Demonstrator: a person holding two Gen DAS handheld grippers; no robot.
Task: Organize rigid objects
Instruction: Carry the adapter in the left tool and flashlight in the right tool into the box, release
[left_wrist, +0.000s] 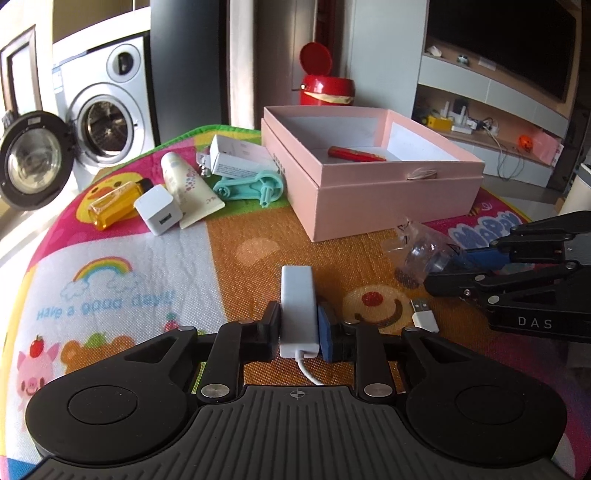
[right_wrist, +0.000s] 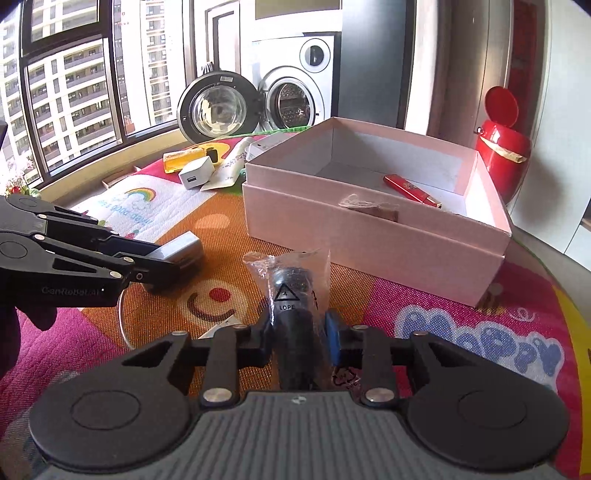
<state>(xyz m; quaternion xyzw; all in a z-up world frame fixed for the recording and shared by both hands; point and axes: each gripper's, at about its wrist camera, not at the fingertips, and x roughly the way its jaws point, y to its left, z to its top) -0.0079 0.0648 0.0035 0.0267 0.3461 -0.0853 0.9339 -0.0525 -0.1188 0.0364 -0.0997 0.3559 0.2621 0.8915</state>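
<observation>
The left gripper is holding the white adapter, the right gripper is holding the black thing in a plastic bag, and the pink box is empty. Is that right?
Almost. The pink box is not empty: a red tube lies inside it, seen in the right wrist view. The left gripper does hold the white adapter, and the right gripper does hold the bagged black thing.

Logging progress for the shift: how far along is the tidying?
Done: only a red pen lies in the pink box. In hand: left gripper holds the white adapter; right gripper the bagged black part. Left: charger cube, tube, amber bottle, teal tool.
</observation>
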